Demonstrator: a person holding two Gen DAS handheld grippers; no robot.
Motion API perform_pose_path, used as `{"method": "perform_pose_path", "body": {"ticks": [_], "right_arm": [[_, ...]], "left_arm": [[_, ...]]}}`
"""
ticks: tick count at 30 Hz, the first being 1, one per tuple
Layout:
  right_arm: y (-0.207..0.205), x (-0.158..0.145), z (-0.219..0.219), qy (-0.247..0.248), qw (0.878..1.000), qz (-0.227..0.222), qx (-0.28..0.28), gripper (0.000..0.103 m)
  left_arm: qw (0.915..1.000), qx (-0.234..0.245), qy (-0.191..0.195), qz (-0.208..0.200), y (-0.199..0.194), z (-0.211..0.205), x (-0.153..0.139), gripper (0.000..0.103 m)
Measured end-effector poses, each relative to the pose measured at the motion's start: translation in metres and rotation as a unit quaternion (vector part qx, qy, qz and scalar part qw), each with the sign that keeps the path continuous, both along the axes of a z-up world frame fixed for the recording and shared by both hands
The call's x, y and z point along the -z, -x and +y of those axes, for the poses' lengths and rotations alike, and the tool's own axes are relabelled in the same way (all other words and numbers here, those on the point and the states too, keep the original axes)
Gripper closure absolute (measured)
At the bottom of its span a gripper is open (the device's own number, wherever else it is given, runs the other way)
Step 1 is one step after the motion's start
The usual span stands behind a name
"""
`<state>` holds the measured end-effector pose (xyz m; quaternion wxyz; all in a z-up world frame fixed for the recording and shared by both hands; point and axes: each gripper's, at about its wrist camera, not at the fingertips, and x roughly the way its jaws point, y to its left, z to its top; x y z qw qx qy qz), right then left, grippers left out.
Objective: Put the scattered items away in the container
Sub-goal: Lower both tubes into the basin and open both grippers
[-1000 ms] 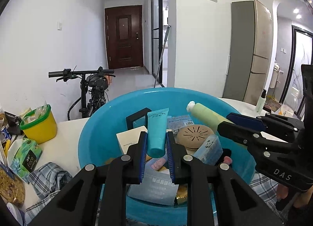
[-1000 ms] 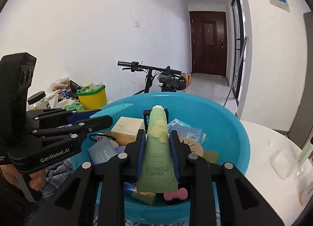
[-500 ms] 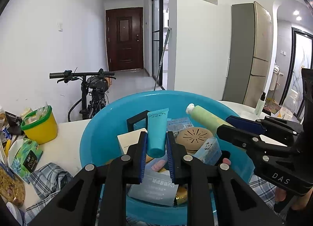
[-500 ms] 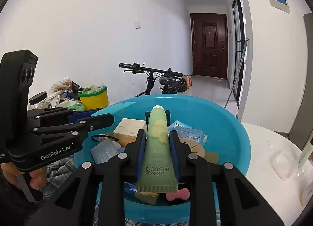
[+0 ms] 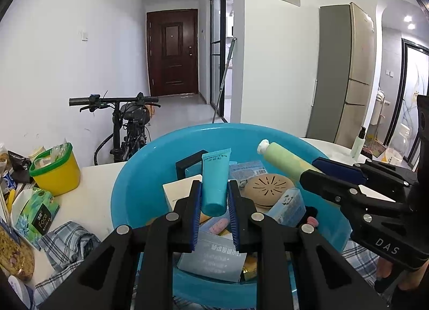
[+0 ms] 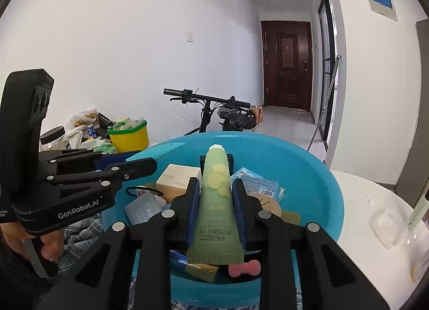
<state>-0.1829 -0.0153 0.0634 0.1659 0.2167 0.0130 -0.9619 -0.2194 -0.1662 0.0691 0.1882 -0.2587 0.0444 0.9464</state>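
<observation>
Clamping a teal tube [image 5: 215,181] between its blue pads, the left gripper [image 5: 214,197] holds it over the blue basin [image 5: 128,189], cap end towards the camera and crimped end up. The right gripper [image 6: 216,200] is clenched on a pale green tube [image 6: 216,202], white cap pointing away and the crimped end, with its printed code, nearest the lens; this tube too hangs above the basin. In the left wrist view the green tube [image 5: 284,158] juts in from the right between the other gripper's fingers.

Inside the basin lie a cream box [image 6: 178,179], a round tan disc with slits [image 5: 269,189], a small pale blue carton [image 5: 288,206], a grey-blue packet [image 5: 214,259], blue sachets [image 6: 257,179], a black hair tie [image 6: 143,192] and a pink bow [image 6: 244,268].

The basin sits on a white table [image 5: 88,189], over a checked cloth [image 5: 64,240] at the near edge. Towards the table's left edge stand a yellow tub with a green rim [image 5: 55,170] and a green tissue pack [image 5: 36,209]. A bicycle [image 5: 128,122] leans against the wall beyond the far edge.
</observation>
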Motion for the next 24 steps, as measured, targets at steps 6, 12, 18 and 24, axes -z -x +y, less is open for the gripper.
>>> {"method": "perform_pose_path", "body": {"ticks": [6,12,18,24], "right_arm": [[-0.001,0.0,-0.004,-0.004,1.0,0.007,0.002,0.08],[-0.015,-0.008,-0.013,-0.02,0.999,0.027,0.002,0.082],[-0.001,0.004,-0.005,-0.017,1.0,-0.007,0.012,0.068],[-0.007,0.012,-0.007,-0.046,0.998,0.013,0.046,0.0]], "left_arm": [[1.0,0.001,0.001,0.001,-0.001,-0.001,0.0,0.082],[1.0,-0.001,0.001,0.002,-0.002,-0.001,-0.001,0.082],[1.0,-0.003,0.002,0.0,-0.002,-0.001,0.001,0.082],[1.0,-0.001,0.001,0.0,-0.003,0.0,0.002,0.082]]}}
